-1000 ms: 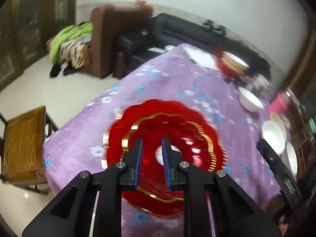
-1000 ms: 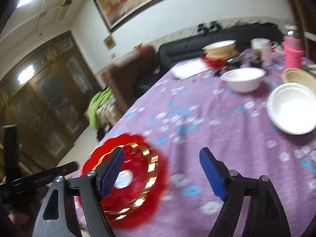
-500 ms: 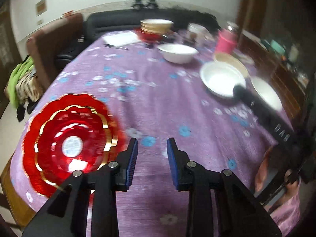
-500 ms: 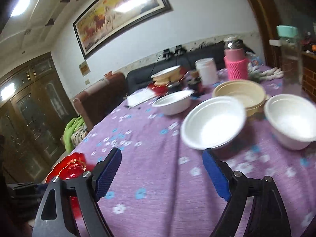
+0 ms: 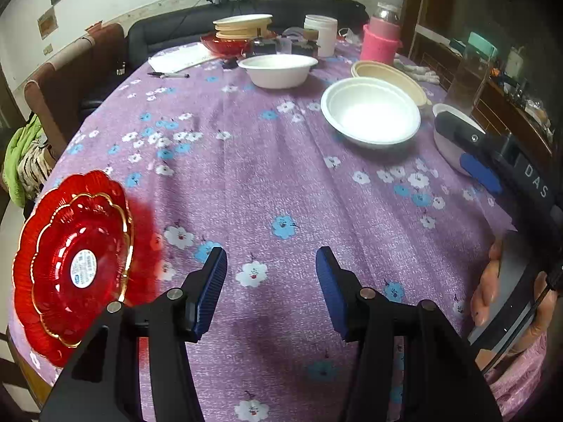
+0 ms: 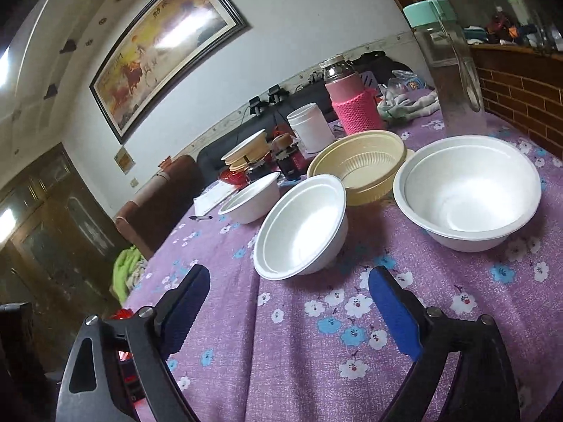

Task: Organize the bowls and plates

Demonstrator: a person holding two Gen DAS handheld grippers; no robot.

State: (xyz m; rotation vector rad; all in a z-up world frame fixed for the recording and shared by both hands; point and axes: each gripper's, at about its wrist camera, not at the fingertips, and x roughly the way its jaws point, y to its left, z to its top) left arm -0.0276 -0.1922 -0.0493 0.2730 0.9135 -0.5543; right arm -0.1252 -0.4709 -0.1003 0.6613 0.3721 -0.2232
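A red scalloped plate with gold trim lies at the table's near left edge, clear of my left gripper. That gripper's jaws are opening over bare purple cloth with nothing between them. A white bowl sits tilted just ahead of my right gripper, whose jaws are opening wide and hold nothing. Another white bowl stands to its right, a beige bowl behind, and a third white bowl farther back. In the left wrist view the right gripper reaches in beside the near white bowl.
At the table's far end are a stack of plates on a red dish, a white jar, a pink-sleeved flask, papers and a pen. A clear bottle stands at the right edge. A hand holds the right gripper.
Both views have swung from the red plate toward the bowls. My left gripper, nearly shut over the plate before, now stands to its right with wider jaws. The right jaws also widened.
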